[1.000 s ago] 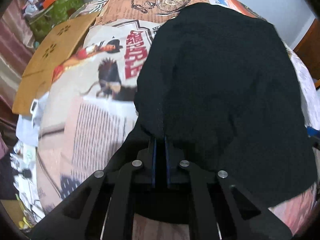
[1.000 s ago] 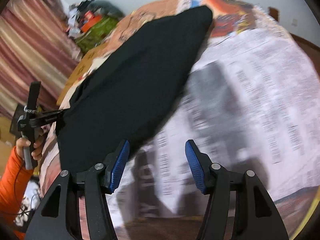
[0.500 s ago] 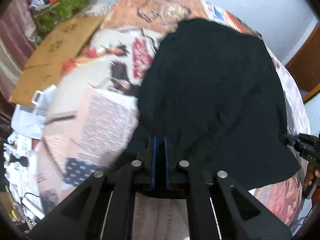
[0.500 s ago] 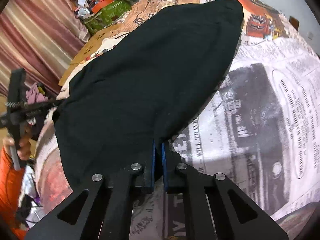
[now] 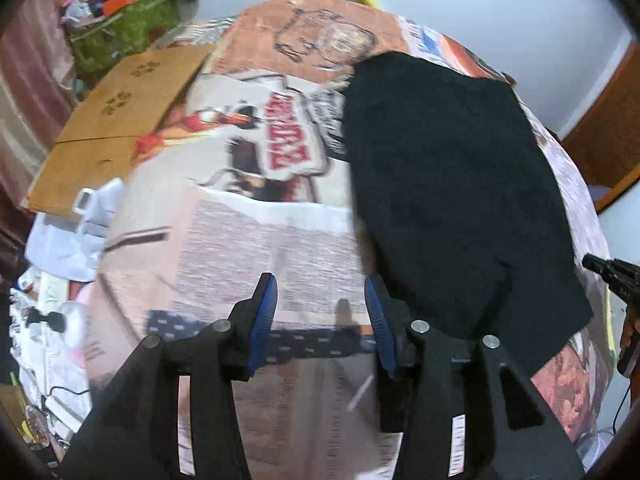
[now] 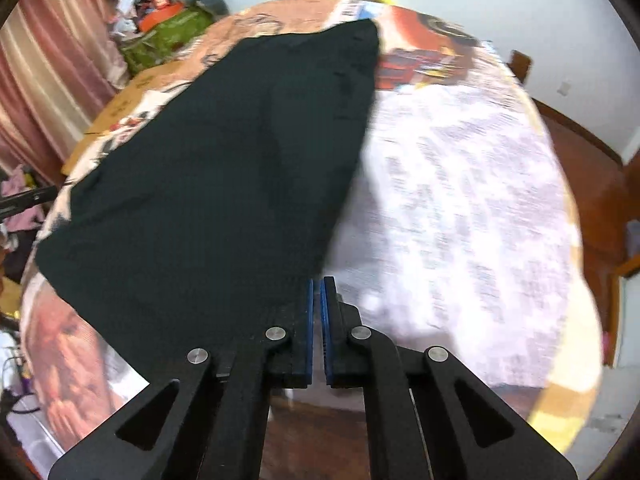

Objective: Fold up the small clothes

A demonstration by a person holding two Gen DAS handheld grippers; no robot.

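Your left hand-held gripper [image 5: 320,320] is black, with two long flat arms that each end in a finger. Bright blue pads [image 5: 264,316] line the inner faces of the fingers. Four round silver screws [image 5: 221,325] sit on the joints. A small white sticker [image 5: 456,446] with tiny print runs down one arm. Your right hand-held gripper [image 6: 318,320] looks the same: black arms, blue pads [image 6: 309,320] and four shiny silver screws [image 6: 276,333]. Its arms have long cut-out holes near the bottom.

The garment [image 5: 452,200] lies on the newspaper-covered table [image 5: 256,240]; cardboard [image 5: 120,120] lies left; clutter [image 5: 116,28] behind it.
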